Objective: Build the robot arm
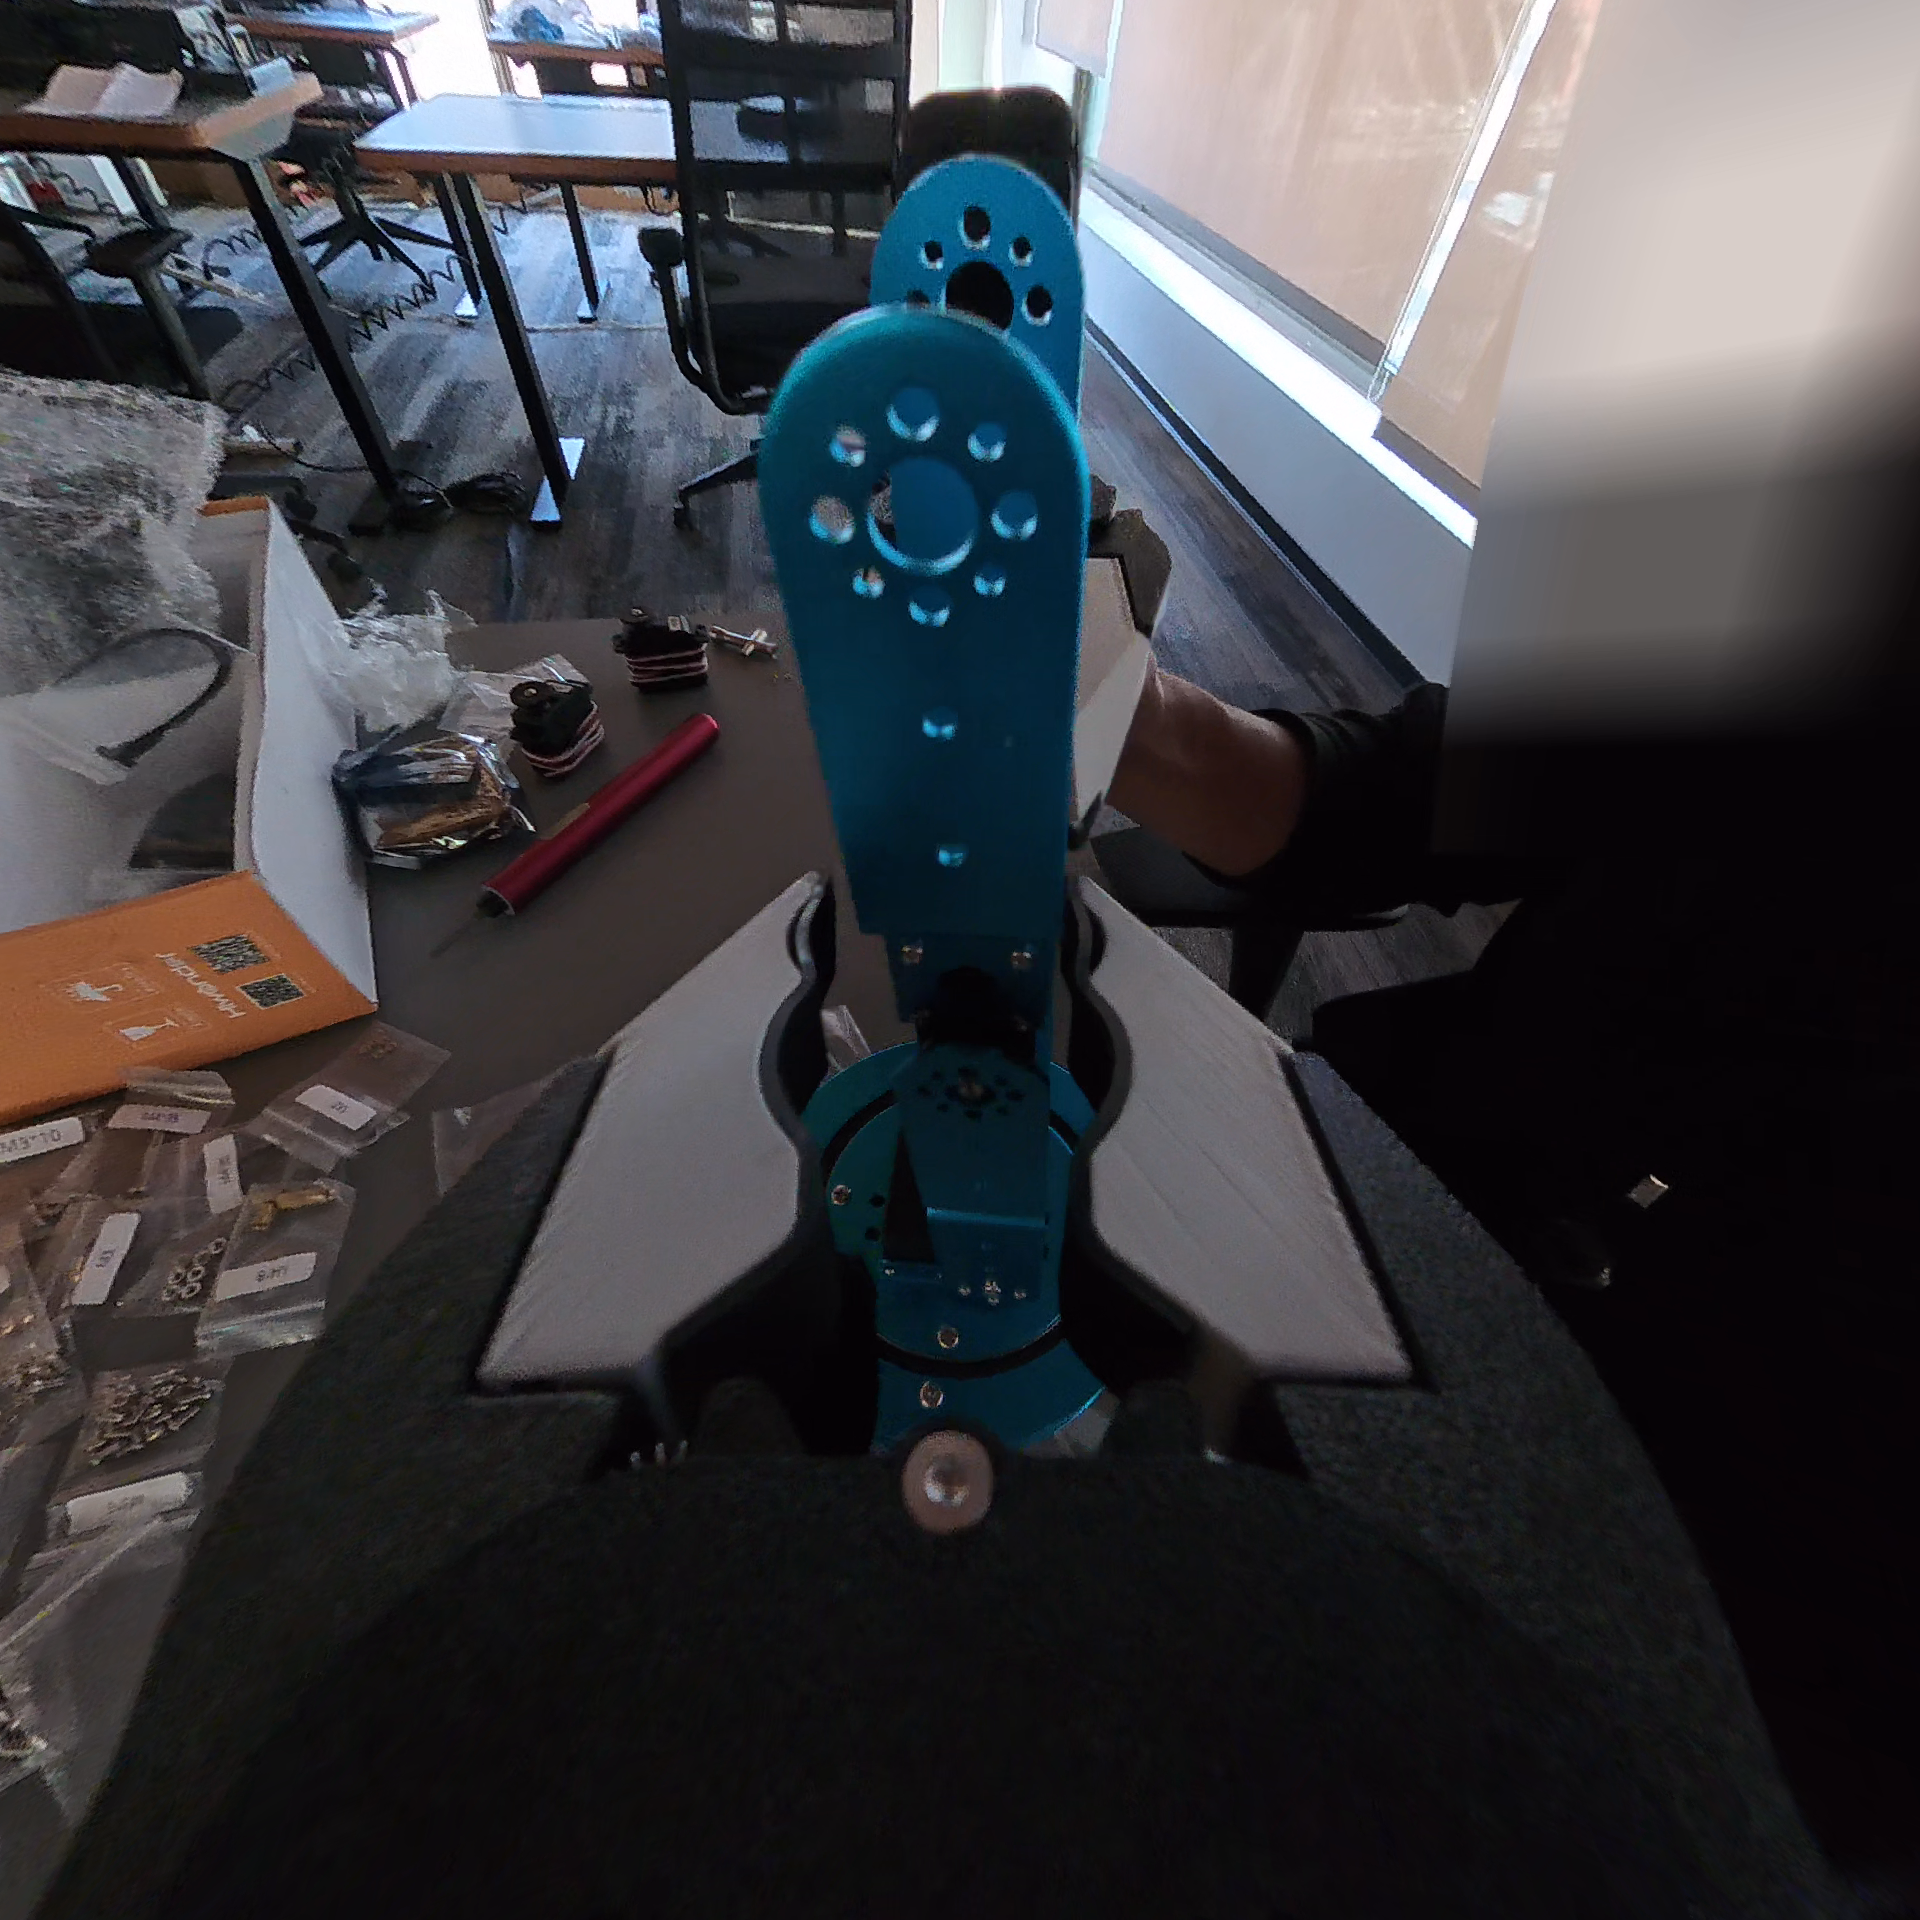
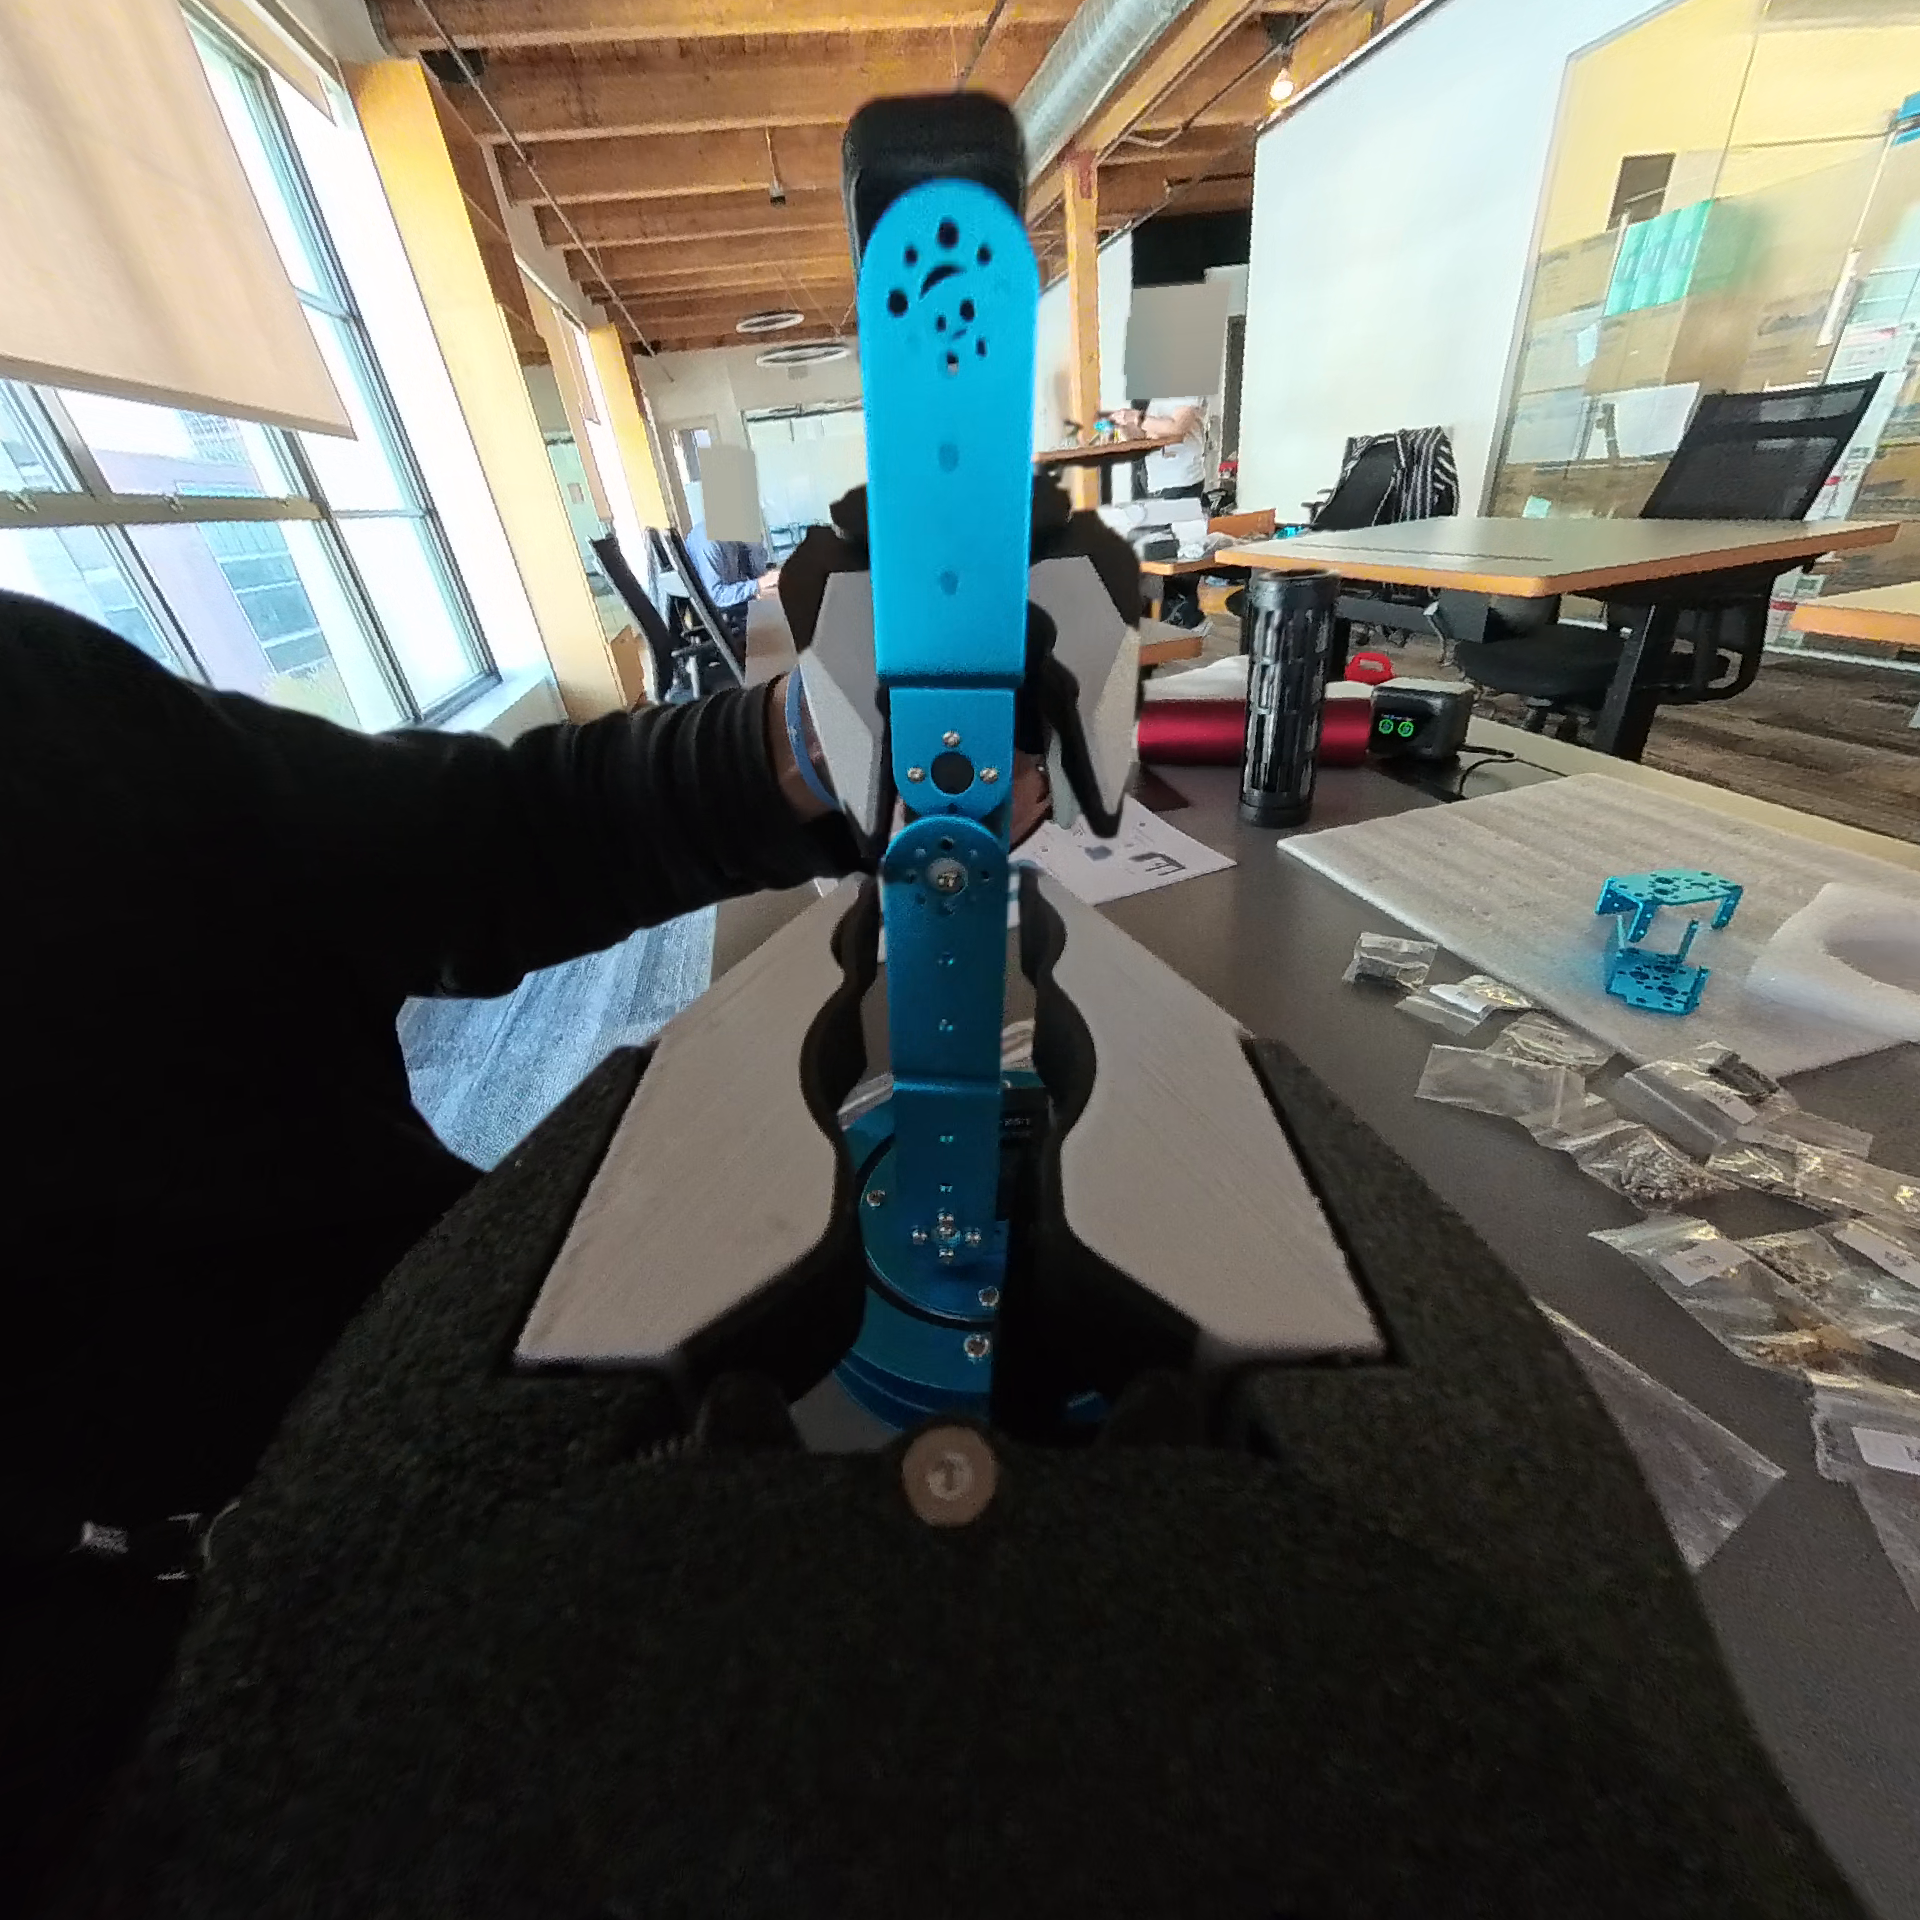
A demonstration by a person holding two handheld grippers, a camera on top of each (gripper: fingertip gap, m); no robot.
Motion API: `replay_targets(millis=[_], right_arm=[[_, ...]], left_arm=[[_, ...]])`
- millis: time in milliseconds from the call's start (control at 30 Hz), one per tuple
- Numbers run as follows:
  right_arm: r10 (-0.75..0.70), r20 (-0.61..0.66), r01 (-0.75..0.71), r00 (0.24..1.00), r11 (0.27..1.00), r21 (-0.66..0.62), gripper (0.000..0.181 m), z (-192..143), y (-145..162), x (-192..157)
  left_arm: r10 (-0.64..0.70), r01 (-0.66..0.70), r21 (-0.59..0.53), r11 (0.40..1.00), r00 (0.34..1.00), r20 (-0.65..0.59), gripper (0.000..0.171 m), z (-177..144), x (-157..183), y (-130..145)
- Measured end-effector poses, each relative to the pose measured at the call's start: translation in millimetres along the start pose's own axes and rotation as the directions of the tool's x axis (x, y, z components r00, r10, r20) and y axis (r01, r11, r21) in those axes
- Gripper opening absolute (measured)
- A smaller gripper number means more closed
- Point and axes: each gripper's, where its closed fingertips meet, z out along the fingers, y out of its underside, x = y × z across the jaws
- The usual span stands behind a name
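Observation:
A blue metal robot arm [image 1: 925,644] with a round base stands upright on the dark table [image 1: 582,966]. Its long holed links carry a black servo at the top. My left gripper [image 1: 951,904] is shut on it, with the white fingers closed around its lower joint and base. My right gripper [image 2: 945,894] is shut on the same arm [image 2: 948,499] from the opposite side, around its lower link. The left gripper [image 2: 956,727] shows behind the arm in the right wrist view, held by a hand in a black sleeve. A finger of the right gripper [image 1: 1117,686] shows behind the arm in the left wrist view.
Left of the arm lie a red screwdriver [image 1: 603,810], two small servos [image 1: 556,727], an open orange and white box [image 1: 156,987] and several bags of screws [image 1: 156,1247]. On the other side are a blue bracket [image 2: 1662,935], a white foam sheet [image 2: 1507,862], more bags [image 2: 1662,1112] and a black cylinder [image 2: 1283,696]. Less than 4 cm separates the two grippers' tips.

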Motion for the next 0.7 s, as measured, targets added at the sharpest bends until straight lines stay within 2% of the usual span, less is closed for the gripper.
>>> replay_targets(millis=[133,233,300,367,433,500,600,700], right_arm=[[-0.007,-0.028,0.008,1.000,1.000,0.022,0.027,-11.2,-7.6,6.2],[0.001,-0.062,0.002,0.998,0.999,0.043,0.027,-23.1,-14.8,13.6],[-0.004,-0.108,0.008,0.994,0.999,0.045,0.027,-31.9,-16.6,22.2],[-0.042,-0.210,0.044,0.977,0.999,0.007,0.029,-41.1,-11.0,40.6],[-0.080,-0.322,0.069,0.943,0.997,-0.046,0.031,-49.8,-0.6,62.3],[-0.121,-0.402,0.086,0.908,0.991,-0.104,0.034,-53.7,13.3,81.0],[-0.158,-0.433,0.097,0.887,0.982,-0.159,0.036,-47.8,33.5,97.3],[-0.134,-0.446,0.075,0.885,0.986,-0.148,0.037,-40.7,48.8,107.8]], left_arm=[[-0.014,0.011,0.058,0.998,0.998,0.058,0.048,-20.8,-0.8,-1.1],[-0.056,0.039,0.145,0.989,0.992,0.117,0.051,-50.1,5.0,3.0],[-0.123,0.082,0.211,0.974,0.974,0.193,0.051,-76.5,8.4,12.9],[-0.199,0.121,0.266,0.956,0.936,0.289,0.051,-106.5,17.1,33.1],[-0.306,0.168,0.308,0.937,0.820,0.484,0.051,-144.4,16.2,69.7],[-0.427,0.222,0.382,0.897,0.656,0.622,0.051,-186.0,26.4,112.7],[-0.561,0.233,0.512,0.827,0.393,0.728,0.051,-246.0,59.6,172.1],[-0.613,0.171,0.590,0.789,0.274,0.741,0.051,-279.0,100.1,203.2]])
